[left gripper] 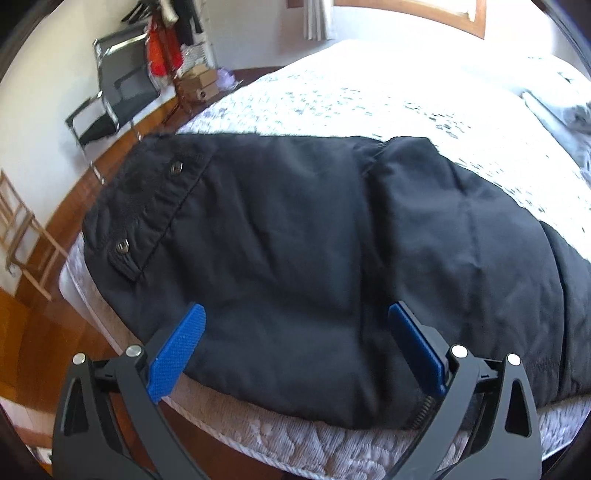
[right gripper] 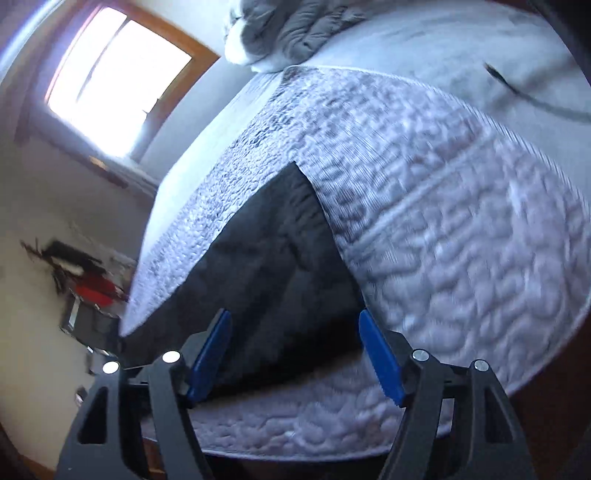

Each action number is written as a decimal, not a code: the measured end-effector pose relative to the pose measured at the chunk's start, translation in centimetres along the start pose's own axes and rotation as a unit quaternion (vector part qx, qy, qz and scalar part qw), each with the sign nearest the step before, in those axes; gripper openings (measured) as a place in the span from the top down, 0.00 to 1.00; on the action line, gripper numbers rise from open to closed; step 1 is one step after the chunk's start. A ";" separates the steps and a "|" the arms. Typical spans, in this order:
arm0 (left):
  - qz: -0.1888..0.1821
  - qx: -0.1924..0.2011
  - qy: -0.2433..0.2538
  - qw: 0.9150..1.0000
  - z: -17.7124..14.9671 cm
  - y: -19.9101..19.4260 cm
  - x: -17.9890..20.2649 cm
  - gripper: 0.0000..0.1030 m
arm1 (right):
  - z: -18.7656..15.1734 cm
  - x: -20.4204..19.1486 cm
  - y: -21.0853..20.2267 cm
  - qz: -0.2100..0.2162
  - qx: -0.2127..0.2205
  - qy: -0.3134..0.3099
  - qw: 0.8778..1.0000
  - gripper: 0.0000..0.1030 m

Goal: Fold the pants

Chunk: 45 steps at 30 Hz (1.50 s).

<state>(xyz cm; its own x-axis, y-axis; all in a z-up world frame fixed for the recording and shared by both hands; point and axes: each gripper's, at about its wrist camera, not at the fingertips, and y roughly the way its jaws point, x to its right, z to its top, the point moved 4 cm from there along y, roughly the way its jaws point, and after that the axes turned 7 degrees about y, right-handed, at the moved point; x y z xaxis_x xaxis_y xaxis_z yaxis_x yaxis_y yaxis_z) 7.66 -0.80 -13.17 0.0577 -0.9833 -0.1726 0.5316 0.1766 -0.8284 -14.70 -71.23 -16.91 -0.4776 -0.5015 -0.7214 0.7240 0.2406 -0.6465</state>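
The black pants (left gripper: pixel 295 258) lie flat on the bed (left gripper: pixel 369 99), along its near edge, and their waistband (left gripper: pixel 147 192) points to the left corner of the mattress. On the waistband two small metal buttons (left gripper: pixel 176 168) can be seen. If they carry any writing, it is too small to read, and no label or brand is visible on the cloth. At the right side the pants run out of the left wrist view, so the ends of the legs are cut off there.

The left gripper (left gripper: pixel 295 334) hangs over the near edge of the pants with its jaws spread wide and nothing between the blue pads (left gripper: pixel 177 354). A short piece of zipper shows at the lower hem, partly hidden behind the right finger.

In the right wrist view the picture is tilted and blurred. The right gripper (right gripper: pixel 295 334) is also released, with its jaws apart, and one end of the pants (right gripper: pixel 266 280) lies in front of them on the quilted cover (right gripper: pixel 443 229). Whether the fingers touch the cloth I cannot tell.

A grey bundle of bedding (right gripper: pixel 288 33) sits at the far end of the bed, half cut by the frame. Beyond the left corner stand a black chair (left gripper: pixel 114 92), some cardboard boxes (left gripper: pixel 199 83) and a wooden frame (left gripper: pixel 22 236), all soft in focus. A bright window (right gripper: pixel 118 77) is overexposed, so nothing outside can be made out.
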 end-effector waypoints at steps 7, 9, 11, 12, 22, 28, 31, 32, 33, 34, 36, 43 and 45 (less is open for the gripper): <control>0.017 0.009 0.040 0.999 -0.7 -1.3 0.5 0.04 | -1.8 2.5 1.9 0.041 -0.013 0.070 0.997 0.30; 0.019 0.007 0.036 0.999 -1.0 -1.3 -0.2 0.04 | -2.2 3.0 2.7 0.047 -0.014 0.089 0.995 0.31; 0.022 0.004 0.030 0.999 -1.2 -1.4 -1.0 0.04 | -2.3 3.4 3.0 0.058 -0.004 0.110 0.992 0.31; 0.024 0.004 0.028 0.999 -1.4 -1.4 -1.3 0.04 | -2.3 3.5 3.1 0.067 -0.001 0.121 0.990 0.31; 0.030 -0.012 0.000 0.999 -2.1 -0.2 -3.3 0.04 | -1.5 2.0 6.0 0.101 0.012 0.162 0.982 0.32; 0.035 -0.030 -0.011 0.999 -2.7 1.4 -4.6 0.04 | -1.1 0.9 7.4 0.103 0.006 0.169 0.980 0.39; 0.030 -0.034 -0.020 0.999 -2.7 2.1 -5.1 0.03 | -0.6 0.7 8.3 0.084 0.009 0.177 0.981 0.53; 0.029 -0.035 -0.024 0.999 -2.7 2.3 -5.3 0.03 | -0.3 0.5 8.5 0.079 0.009 0.175 0.981 0.59; 0.027 -0.036 -0.028 0.999 -2.7 2.4 -5.4 0.03 | 0.0 0.2 8.8 0.074 0.009 0.171 0.982 0.73; 0.025 -0.036 -0.033 0.998 -2.6 2.7 -5.6 0.03 | 0.3 -0.2 8.9 0.073 0.008 0.167 0.983 0.78; 0.023 -0.037 -0.040 0.998 -2.5 3.0 -5.7 0.03 | 1.0 -1.1 8.9 0.074 0.007 0.157 0.985 0.83; 0.026 -0.034 -0.026 0.999 -1.0 4.0 -4.1 0.02 | 4.6 -5.5 7.2 0.085 0.017 0.097 0.992 0.84; 0.020 -0.029 -0.022 0.999 -0.6 4.2 -2.9 0.02 | 5.8 -6.1 6.7 0.072 0.023 0.080 0.994 0.84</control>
<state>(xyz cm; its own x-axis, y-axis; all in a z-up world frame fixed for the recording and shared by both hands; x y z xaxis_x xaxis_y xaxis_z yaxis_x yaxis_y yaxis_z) 9.21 2.79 -16.48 0.1152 -0.9762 -0.1840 0.4779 0.2168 -0.8512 -4.06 -71.38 -15.39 -0.4374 -0.3247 -0.8386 0.8108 0.2609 -0.5239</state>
